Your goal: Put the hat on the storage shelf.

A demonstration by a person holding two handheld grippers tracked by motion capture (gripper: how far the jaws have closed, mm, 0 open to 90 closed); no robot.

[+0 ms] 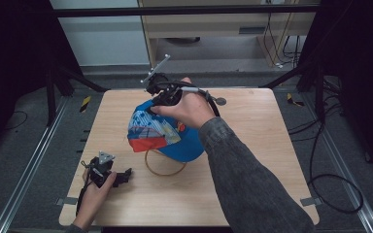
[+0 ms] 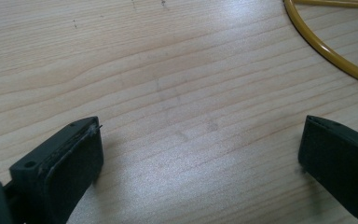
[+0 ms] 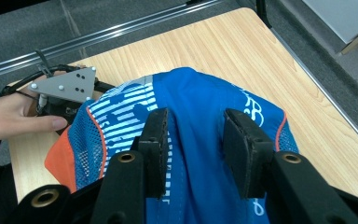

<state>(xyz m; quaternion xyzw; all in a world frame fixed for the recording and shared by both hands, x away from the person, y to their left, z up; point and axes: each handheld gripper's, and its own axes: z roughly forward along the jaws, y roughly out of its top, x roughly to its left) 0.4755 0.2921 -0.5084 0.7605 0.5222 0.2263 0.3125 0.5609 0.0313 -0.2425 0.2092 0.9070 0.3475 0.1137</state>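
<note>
A blue fabric cap (image 1: 175, 133) with a white striped mesh panel and an orange-red peak lies near the middle of the light wooden table (image 1: 252, 145). Its crown is rounded and soft, and the mesh on the side has small holes. The peak points to the left and near side. Under the near edge of the cap there is a thin yellow ring (image 1: 162, 171) of smooth, round tube, lying flat on the wood; part of it is covered by the cap.

The right gripper (image 1: 158, 97) is held from above at the far side of the cap. In the right gripper view its two black jaws, with flat ribbed pads, stand a small way apart with a fold of the blue cloth (image 3: 193, 135) raised between them. The pads seem to pinch this fold.

The left gripper (image 1: 121, 177) rests on the near left part of the table, well apart from the cap. Its jaws are spread wide over the bare wood grain (image 2: 168, 107), with nothing between them. The grey three-cornered plate (image 1: 105, 158) sits on top of it.
</note>
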